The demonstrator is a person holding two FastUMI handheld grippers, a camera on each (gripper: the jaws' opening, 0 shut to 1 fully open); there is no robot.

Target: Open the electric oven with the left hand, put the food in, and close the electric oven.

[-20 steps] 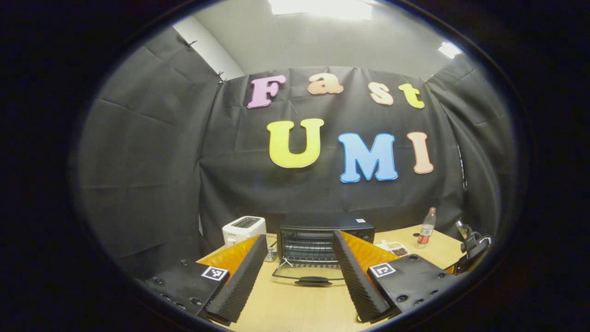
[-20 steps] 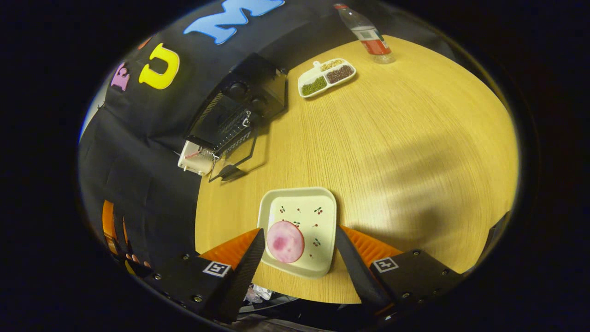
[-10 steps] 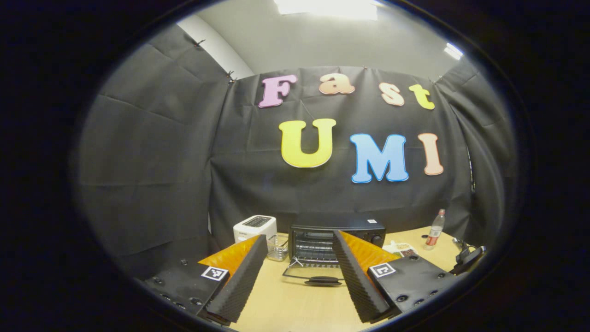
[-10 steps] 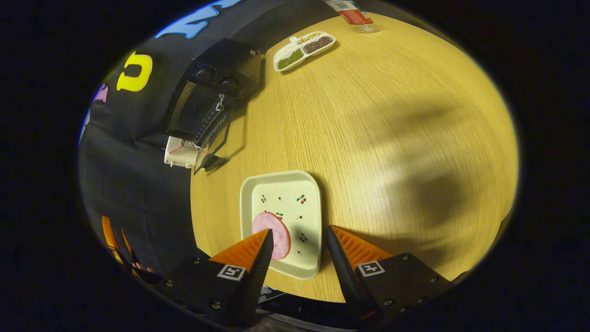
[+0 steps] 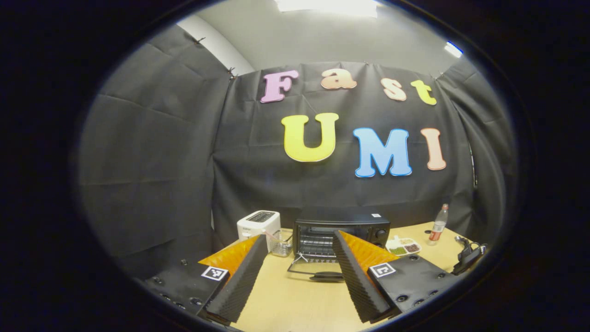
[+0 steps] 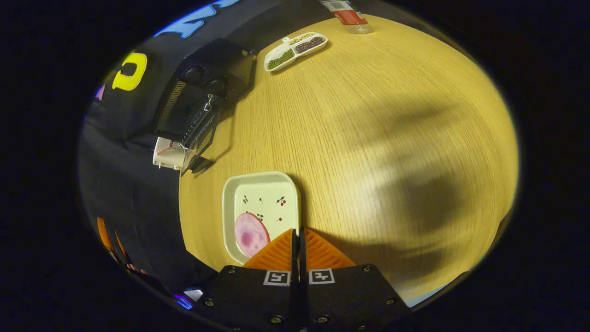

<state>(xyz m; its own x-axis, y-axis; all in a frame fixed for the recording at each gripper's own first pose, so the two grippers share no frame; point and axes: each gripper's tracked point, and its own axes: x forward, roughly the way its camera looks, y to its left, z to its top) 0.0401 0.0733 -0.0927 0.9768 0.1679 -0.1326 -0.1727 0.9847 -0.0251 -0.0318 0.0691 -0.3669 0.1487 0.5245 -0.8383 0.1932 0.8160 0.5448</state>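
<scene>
Right tongs pinched on plate rim

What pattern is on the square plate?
Small cherry prints on cream plate, best in the right gripper view.

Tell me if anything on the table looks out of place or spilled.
Nothing looks spilled or damaged. The oven door hangs open, as the task needs. The right hand-held gripper is closed at the edge of the plate, whose pink food slice sits off-centre.
</scene>
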